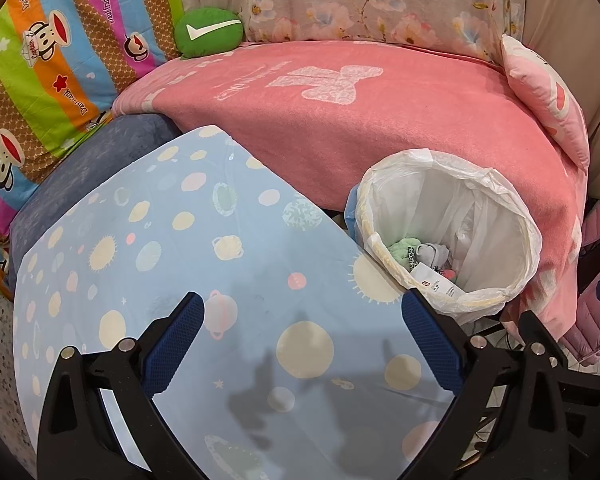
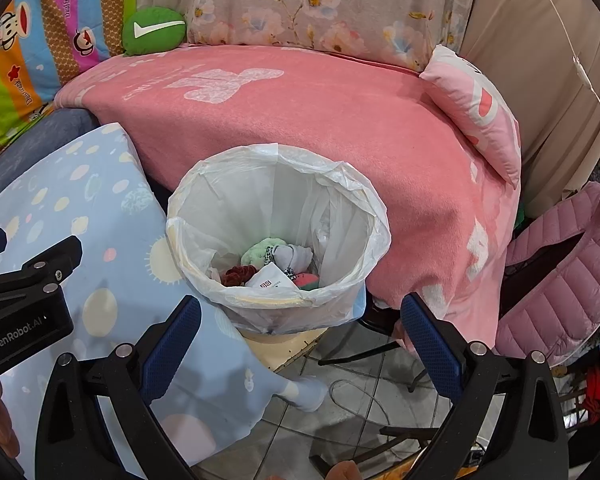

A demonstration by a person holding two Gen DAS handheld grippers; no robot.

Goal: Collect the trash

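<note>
The job looks close to finished, as far as can be judged: the bin [image 2: 278, 236], lined with a white plastic bag [image 2: 228, 184], already holds a small heap of trash, and the blue spotted cloth on the tabletop [image 1: 204, 248] carries no loose scrap in either view; the pink blanket [image 2: 300, 120] over the sofa beyond is likewise bare of litter; what may lie outside the frames cannot be told. The left gripper [image 1: 302, 340] hangs over the tabletop with its fingers spread wide and nothing between them; the right gripper [image 2: 300, 340] sits just in front of the bin, fingers equally wide apart and empty, so neither is carrying anything to drop. The bin stands at the tabletop's right edge, against the blanket's hanging side. Counted inside it: one pale green wad [image 2: 260, 250], one grey-white bundle [image 2: 294, 256], one dark red ruffled piece [image 2: 240, 274], one white printed card [image 2: 272, 278], one pink-and-green bit [image 2: 306, 280]; five pieces that show, with perhaps more hidden beneath. Elsewhere: one bin, one bag, two grippers, one round green cushion [image 2: 154, 30], one pink pillow [image 2: 476, 112], one pink padded jacket [image 2: 560, 272] to the right. What seems left, if anything, is a last look around for stray pieces.
</note>
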